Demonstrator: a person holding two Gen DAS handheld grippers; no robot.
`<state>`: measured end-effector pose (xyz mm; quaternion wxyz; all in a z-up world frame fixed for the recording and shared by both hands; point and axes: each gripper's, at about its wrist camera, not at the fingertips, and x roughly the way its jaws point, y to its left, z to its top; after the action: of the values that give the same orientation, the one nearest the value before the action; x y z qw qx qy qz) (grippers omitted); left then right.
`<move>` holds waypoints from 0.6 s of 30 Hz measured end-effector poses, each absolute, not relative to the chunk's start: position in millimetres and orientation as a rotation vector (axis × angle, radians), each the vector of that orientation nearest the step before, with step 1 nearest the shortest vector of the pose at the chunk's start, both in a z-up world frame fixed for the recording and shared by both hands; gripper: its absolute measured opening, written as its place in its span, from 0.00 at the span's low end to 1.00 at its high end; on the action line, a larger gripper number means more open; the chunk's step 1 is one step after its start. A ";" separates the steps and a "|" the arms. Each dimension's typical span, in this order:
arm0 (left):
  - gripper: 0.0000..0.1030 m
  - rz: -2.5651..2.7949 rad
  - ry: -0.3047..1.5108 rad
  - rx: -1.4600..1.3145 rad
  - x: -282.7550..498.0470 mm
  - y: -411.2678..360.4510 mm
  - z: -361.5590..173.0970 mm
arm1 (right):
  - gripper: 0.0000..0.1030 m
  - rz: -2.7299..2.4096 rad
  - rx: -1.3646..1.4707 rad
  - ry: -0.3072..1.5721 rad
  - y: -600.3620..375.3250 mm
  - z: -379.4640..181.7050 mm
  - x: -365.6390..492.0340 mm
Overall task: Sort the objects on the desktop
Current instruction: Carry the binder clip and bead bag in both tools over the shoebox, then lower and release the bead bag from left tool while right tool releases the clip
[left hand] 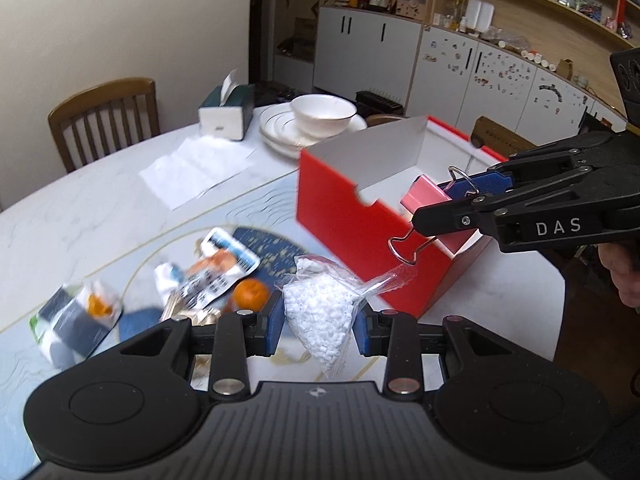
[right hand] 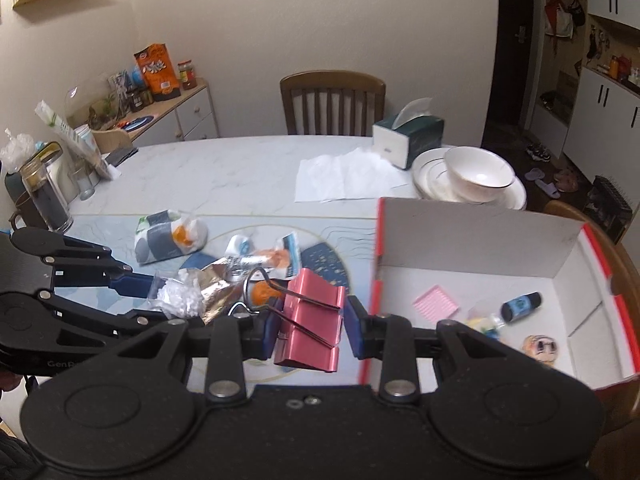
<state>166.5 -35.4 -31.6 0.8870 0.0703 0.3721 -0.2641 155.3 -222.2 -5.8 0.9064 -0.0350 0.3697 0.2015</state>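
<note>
right claw [right hand: 307,330] grips a pink binder clip [right hand: 310,322] at the red box [left hand: 340,216] rim, for dropping in; left claw [left hand: 318,320] holds a bag of white pellets [left hand: 320,316] above the tabletop [left hand: 100,200], awaiting its turn.

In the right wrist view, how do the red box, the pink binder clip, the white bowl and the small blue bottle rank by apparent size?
1. red box
2 and 3. pink binder clip and white bowl: similar apparent size, and the clip, held in the right tongs, is much nearer, so no ranking.
4. small blue bottle
</note>
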 end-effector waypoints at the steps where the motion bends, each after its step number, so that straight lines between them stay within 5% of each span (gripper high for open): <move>1: 0.33 -0.553 0.769 0.148 166.8 -40.5 -29.6 | 0.32 0.413 -0.071 0.760 -226.8 -4.3 155.6; 18: 0.33 -0.613 0.734 0.198 184.5 -146.7 -20.3 | 0.32 0.343 -0.052 0.743 -326.8 -2.8 171.8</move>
<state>184.5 -146.7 -20.3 0.8832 0.0951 0.3525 -0.2945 171.8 -326.8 -2.8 0.9171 -0.0252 0.3611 0.1668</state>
